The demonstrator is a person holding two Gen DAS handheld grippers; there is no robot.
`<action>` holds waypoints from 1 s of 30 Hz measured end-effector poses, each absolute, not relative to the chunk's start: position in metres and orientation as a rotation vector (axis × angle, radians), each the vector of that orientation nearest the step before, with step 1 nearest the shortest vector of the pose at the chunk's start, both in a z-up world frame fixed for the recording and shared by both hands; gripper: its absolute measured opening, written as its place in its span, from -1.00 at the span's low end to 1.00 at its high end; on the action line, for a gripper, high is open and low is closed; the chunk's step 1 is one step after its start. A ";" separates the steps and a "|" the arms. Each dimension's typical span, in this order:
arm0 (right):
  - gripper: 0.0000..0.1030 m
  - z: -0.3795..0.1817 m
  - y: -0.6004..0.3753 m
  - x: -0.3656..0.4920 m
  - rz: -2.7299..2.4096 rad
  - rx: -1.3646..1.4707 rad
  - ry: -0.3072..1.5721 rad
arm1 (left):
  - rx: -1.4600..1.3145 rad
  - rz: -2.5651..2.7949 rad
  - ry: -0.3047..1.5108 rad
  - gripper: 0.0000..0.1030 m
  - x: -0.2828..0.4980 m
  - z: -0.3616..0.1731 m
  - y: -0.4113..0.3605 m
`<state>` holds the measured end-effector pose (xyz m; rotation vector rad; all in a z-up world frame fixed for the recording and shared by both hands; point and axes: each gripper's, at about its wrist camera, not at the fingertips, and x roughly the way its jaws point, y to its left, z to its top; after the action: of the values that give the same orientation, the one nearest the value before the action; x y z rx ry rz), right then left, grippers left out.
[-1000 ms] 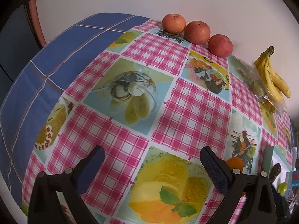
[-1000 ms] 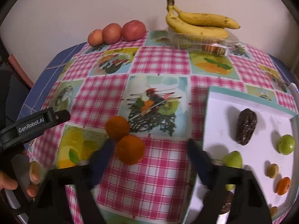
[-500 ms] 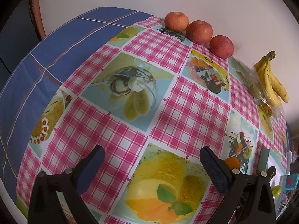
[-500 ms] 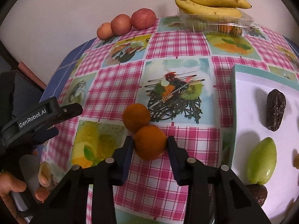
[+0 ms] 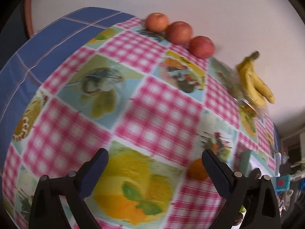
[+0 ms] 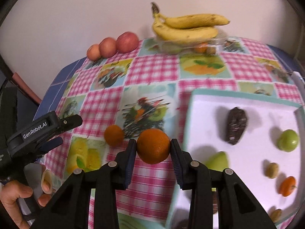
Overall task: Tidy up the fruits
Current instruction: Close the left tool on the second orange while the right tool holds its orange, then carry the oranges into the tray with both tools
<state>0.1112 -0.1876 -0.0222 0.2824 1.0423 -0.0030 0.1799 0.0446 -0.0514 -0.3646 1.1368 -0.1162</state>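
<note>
Presently noted: right gripper clamped on orange (second orange beside, on tablecloth); left gripper fingers spread apart, empty.

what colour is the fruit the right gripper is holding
Orange, seen best in the right wrist view, clamped in the right gripper.

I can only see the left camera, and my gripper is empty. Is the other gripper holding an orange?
Observer: Yes, the right gripper is shut on an orange.
Child: What's on the white tray? I only see its corner.
Observer: The tray holds a wrinkly dark brown fruit, a round green fruit and a small orange fruit, among others.
Child: What are the bananas sitting on?
Observer: The bananas lie on a clear plastic box with small fruits inside.
</note>
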 end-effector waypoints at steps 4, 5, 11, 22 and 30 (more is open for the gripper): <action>-0.27 -0.016 -0.207 0.103 -0.038 0.280 1.033 | -0.322 -0.180 1.136 0.92 0.178 -0.052 0.019; -0.27 -0.016 -0.210 0.102 -0.047 0.278 1.032 | -0.314 -0.192 1.137 0.90 0.178 -0.053 0.014; -0.27 -0.013 -0.236 0.092 -0.090 0.278 1.035 | -0.295 -0.263 1.141 0.54 0.176 -0.062 -0.014; -0.27 -0.010 -0.254 0.083 -0.108 0.297 1.035 | -0.297 -0.266 1.156 -0.03 0.176 -0.072 -0.027; -0.27 -0.007 -0.260 0.076 -0.112 0.304 1.030 | -0.327 -0.267 1.163 -0.27 0.174 -0.070 -0.027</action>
<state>0.0757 -0.2597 -0.0071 0.3041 1.0299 -0.1123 0.1741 -0.0267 -0.0697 -0.3270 1.1629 -0.2667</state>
